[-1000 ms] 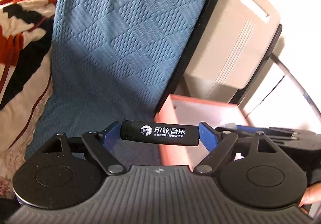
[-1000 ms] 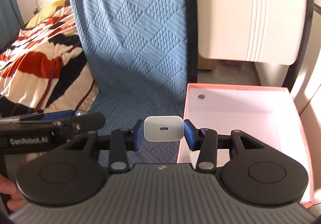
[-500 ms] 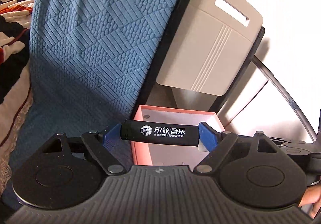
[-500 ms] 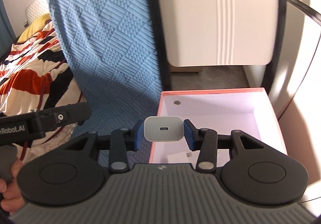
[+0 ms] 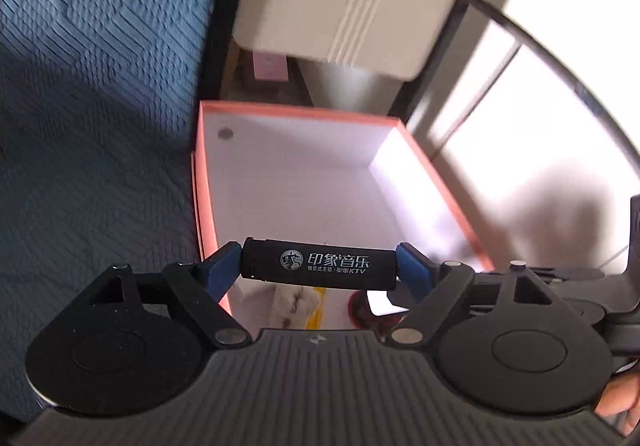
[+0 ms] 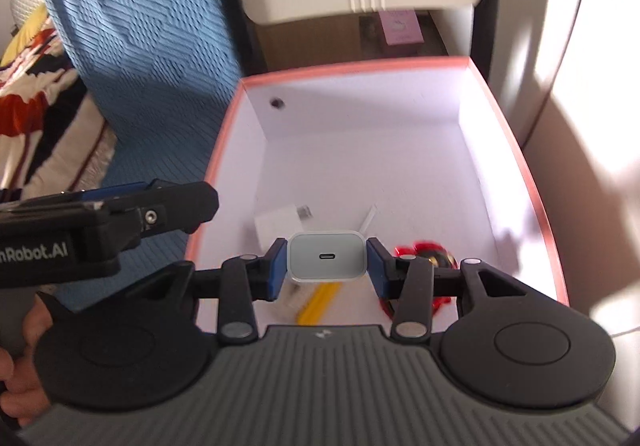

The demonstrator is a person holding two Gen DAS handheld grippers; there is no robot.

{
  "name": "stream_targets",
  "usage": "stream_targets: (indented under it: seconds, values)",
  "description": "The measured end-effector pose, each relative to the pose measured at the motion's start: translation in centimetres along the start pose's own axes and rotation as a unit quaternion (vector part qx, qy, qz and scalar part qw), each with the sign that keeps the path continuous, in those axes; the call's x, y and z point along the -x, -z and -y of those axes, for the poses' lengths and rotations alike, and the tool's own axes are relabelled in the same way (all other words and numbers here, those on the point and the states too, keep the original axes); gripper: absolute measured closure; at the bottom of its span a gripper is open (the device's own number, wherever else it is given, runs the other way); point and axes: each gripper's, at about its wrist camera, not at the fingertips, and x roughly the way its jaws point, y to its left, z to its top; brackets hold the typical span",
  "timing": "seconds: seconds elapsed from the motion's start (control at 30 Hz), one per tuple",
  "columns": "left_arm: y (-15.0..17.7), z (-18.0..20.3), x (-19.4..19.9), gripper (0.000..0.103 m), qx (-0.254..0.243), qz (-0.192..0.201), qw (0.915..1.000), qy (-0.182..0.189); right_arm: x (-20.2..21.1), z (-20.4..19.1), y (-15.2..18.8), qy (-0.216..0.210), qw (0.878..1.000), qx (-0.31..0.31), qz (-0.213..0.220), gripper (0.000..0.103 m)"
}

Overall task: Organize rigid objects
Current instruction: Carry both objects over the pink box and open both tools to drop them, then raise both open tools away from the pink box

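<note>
Left wrist view: your left hand-held gripper (image 5: 320, 270) clamps a black KTV-branded lighter (image 5: 320, 269) over the pink-rimmed box (image 5: 304, 112).
Your right hand-held gripper (image 6: 327, 258) grips a white USB-C charger (image 6: 327, 256) above that box's white floor.

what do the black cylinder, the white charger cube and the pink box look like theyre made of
Black printed cylinder: matte, probably plastic or coated metal; no glare.
White charger cube: smooth satin plastic with rounded edges.
Pink-rimmed open box: likely cardboard, with thin flat walls and a white paper-like lining.
</note>
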Motion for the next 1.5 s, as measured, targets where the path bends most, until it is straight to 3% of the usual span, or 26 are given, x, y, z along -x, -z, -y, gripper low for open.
stream_targets:
  seconds: [0.43,0.73,0.9,1.0,1.5]
  values:
    - [2.3,-0.2,-5.1,0.017,0.01,-0.07,0.9974,-0.014,-3.2,4.6,4.2,0.021,0.995,-0.062,-0.069,0.057]
    - [2.7,-0.1,-5.8,0.015,0.0,-0.078,0.9969,-0.012,-3.2,4.4,4.0,0.035,0.995,-0.059,-0.067,0.059]
    - [2.5,0.1,-5.4,0.004,-0.007,-0.081,0.9966,-0.006,-2.6,4.5,3.5,0.035,0.994,-0.08,-0.06,0.053]
    - [2.3,0.6,-4.5,0.004,-0.02,-0.073,0.997,-0.017,-1.5,4.0,2.8,0.041,0.995,-0.081,-0.042,0.043]
    - [-1.0,1.6,5.9,0.004,-0.047,0.052,0.9974,-0.019,7.4,0.7,-0.2,0.045,0.993,-0.069,0.086,0.043]
